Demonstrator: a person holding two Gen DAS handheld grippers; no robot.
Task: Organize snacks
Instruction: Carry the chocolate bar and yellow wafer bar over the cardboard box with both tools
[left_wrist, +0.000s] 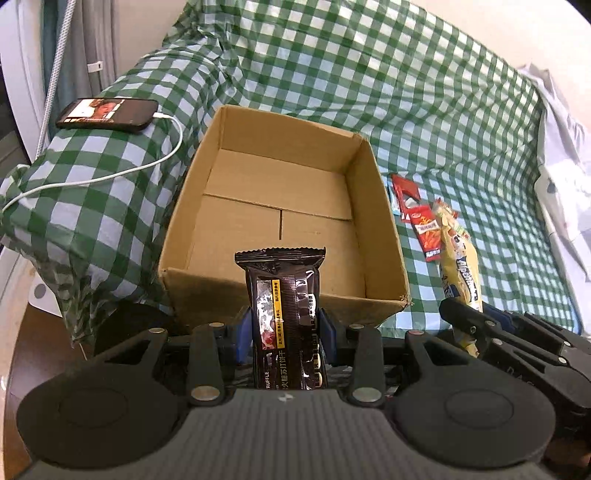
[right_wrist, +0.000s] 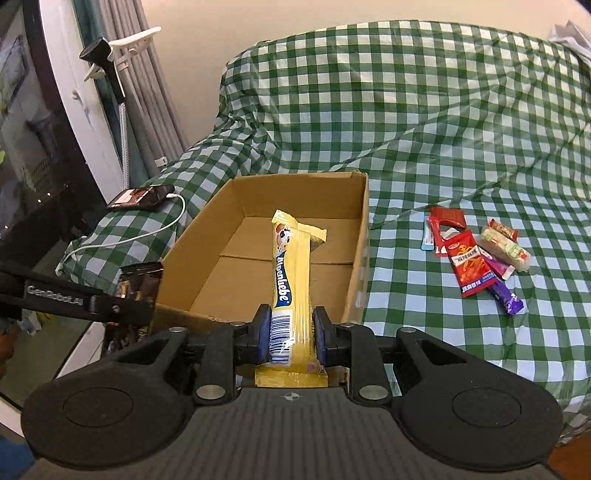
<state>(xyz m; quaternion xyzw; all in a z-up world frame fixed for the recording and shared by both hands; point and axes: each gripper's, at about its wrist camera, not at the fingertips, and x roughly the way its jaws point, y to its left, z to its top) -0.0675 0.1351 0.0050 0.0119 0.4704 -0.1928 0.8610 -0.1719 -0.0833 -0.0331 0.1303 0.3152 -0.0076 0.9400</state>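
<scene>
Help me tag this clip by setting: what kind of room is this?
Probably a home living room or bedroom: a sofa-like seat under a green checked cover, curtains by a window, and a phone charging on the armrest.

The black packet's (left_wrist: 286, 325) near end hides behind the gripper body; phone (left_wrist: 107, 113) screen (some picture) stays too blurred to read.

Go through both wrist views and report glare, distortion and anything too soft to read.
Left wrist view: glare streaks the black snack pack in the left gripper, washing out part of its print; fisheye bends the cardboard box walls outward. Right wrist view: the yellow Alpenliebe pack in the right gripper reads sharply; the loose snacks have small print too soft to read; corners vignette dark.
</scene>
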